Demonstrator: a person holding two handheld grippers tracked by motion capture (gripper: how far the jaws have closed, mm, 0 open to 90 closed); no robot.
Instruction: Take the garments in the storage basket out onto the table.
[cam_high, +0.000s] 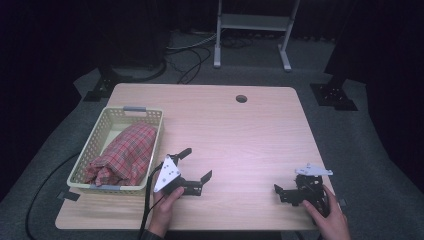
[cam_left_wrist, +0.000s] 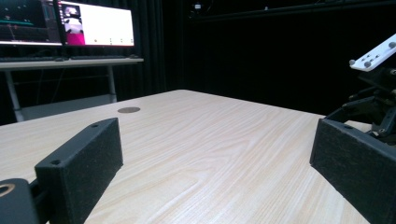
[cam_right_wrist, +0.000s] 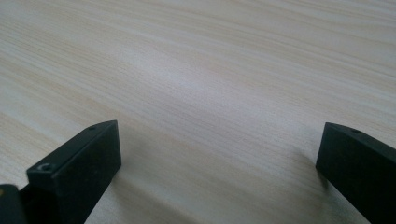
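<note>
The surface (cam_high: 240, 135) is a light wood-grain top with a small round hole (cam_high: 241, 98) near its far edge. At the left side of the surface stands a pale perforated basket (cam_high: 111, 120) with grey handles. Inside the basket lies a bundled red plaid cloth (cam_high: 125, 154), which spans most of its length.

The left tool (cam_high: 197, 165) rests at the near edge of the surface, just beside the basket's right wall, with a hand (cam_high: 165, 205) holding its rear. Its jaws are spread wide, and bare surface lies between them in the left gripper view. It grips nothing.

The right tool (cam_high: 278, 192) sits near the front right corner of the surface, well apart from the basket, held by the other hand (cam_high: 330, 217). In the right gripper view its jaws also stand wide apart over bare wood, with nothing between them.

Neither tool touches the cloth.
</note>
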